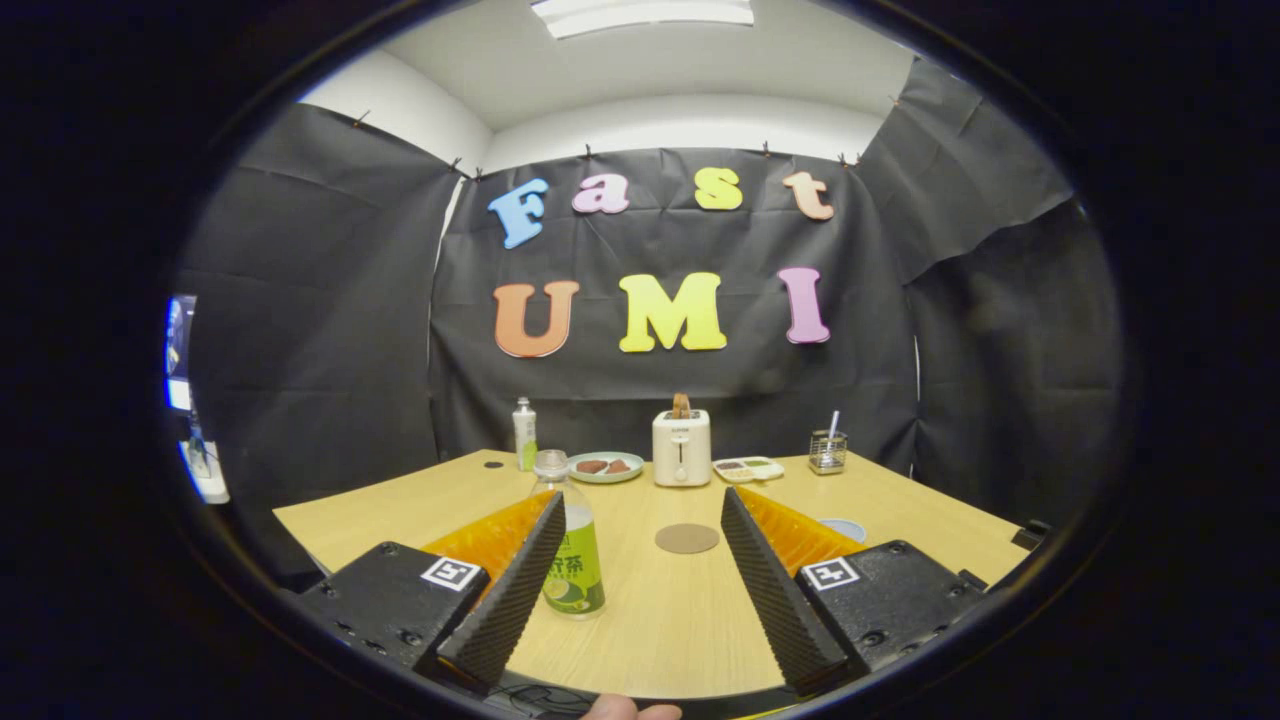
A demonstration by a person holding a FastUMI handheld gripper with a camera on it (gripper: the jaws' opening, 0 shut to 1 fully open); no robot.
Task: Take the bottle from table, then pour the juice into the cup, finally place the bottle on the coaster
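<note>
You're right at the start, gripper (640,570) wide open holding nothing, bottle (572,545) standing untouched at 11 o'clock just inside your left finger, so grab, pour into the cup (845,527) and coaster (687,538) drop are all left.

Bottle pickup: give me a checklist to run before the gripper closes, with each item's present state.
1. Fingers apart enough to take the bottle: ok, the gripper is open.
2. Bottle centred between the fingers: not ok, it stands close against the left finger, with a wide gap to the right one.
3. Bottle upright on the table: ok.
4. Cap off for pouring: ok, the neck looks open, and a small dark round thing lies near the second bottle.
5. Coaster free for the bottle later: ok, nothing on it.
6. Cup ready: cannot tell, the right finger hides most of it.
</note>
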